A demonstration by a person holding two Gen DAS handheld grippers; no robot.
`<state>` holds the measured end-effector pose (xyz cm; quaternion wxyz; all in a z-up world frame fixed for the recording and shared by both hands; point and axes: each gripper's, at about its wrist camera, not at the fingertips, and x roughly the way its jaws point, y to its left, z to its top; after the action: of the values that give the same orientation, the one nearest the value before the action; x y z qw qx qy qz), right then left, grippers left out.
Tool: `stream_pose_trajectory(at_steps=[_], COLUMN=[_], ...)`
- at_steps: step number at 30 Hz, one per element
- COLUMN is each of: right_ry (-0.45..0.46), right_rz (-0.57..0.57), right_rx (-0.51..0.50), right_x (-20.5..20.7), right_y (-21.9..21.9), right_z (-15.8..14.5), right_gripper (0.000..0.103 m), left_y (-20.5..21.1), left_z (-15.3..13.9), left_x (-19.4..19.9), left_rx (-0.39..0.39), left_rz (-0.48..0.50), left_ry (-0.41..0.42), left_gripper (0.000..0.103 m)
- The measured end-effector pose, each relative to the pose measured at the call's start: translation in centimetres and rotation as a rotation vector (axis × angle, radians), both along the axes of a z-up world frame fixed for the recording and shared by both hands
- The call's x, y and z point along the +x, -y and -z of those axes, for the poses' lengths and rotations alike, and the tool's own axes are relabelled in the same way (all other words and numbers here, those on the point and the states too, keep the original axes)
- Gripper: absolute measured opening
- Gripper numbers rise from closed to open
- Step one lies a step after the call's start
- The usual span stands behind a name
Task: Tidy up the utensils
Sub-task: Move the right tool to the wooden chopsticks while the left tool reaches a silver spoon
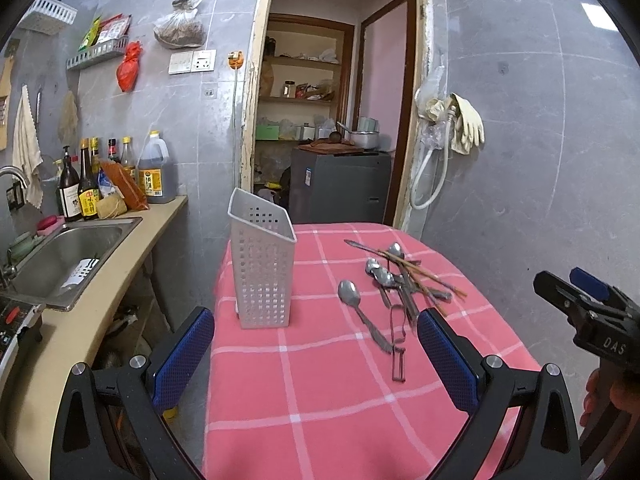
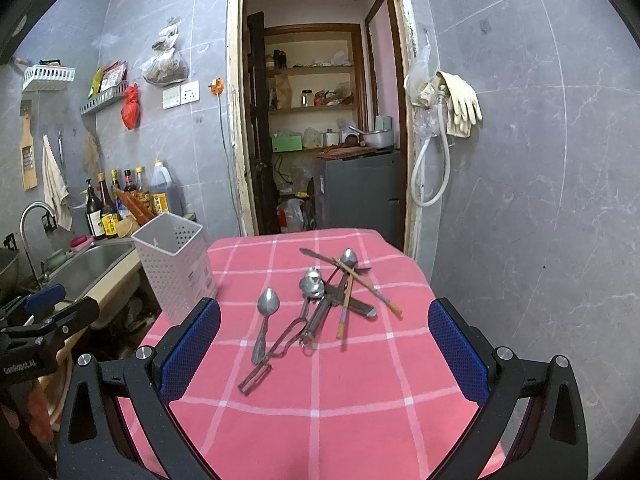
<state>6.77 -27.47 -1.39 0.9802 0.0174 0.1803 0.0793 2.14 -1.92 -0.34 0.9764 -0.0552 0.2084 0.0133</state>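
A white perforated utensil holder point(image 1: 262, 270) point(image 2: 174, 266) stands upright and empty on the left of the pink checked tablecloth point(image 1: 320, 392) point(image 2: 320, 380). To its right lies a loose pile: spoons point(image 1: 380, 270) point(image 2: 312, 282), chopsticks point(image 1: 428, 276) point(image 2: 372, 290), a knife point(image 2: 340, 296) and a peeler point(image 1: 398, 344) point(image 2: 268, 360). One spoon point(image 1: 360, 312) point(image 2: 265, 320) lies apart, nearest the holder. My left gripper point(image 1: 316, 356) is open and empty, above the table's near part. My right gripper point(image 2: 324, 360) is open and empty, short of the pile.
A counter with a steel sink point(image 1: 60, 256) point(image 2: 86, 266) and sauce bottles point(image 1: 116, 176) runs along the left. Behind the table is a doorway to a pantry with a grey fridge point(image 1: 340, 190) point(image 2: 360, 192). A tiled wall with hanging gloves point(image 1: 466, 124) is on the right.
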Motion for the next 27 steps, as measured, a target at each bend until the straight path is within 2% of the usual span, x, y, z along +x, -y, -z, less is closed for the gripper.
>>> stream_pose_trajectory(at_steps=[8,16,24,27], right_ry=[0.047,0.071,-0.043,-0.101], right_rz=[-0.022,-0.067,-0.173,-0.204], right_rx=[-0.002,-0.006,0.007,0.012], right_x=[3.3,9.2,17.8,21.0], right_y=[1.3,3.0,4.9,5.3], right_z=[-2.5,-3.9,-1.7,-0.2], right_gripper=[0.102,0.102,0.102,0.097], left_y=[1.1,3.1,5.1,5.6], left_z=[-1.0,-1.0,2.1,3.7], left_x=[3.8,8.6,14.6,16.8], left_rx=[-0.029,-0.039,-0.061,-0.076], left_rz=[-0.060,-0.110,-0.099,-0.098], left_ry=[0.013,0.036,-0.085,-0.140], left_gripper=[0.102,0.102,0.102,0.101])
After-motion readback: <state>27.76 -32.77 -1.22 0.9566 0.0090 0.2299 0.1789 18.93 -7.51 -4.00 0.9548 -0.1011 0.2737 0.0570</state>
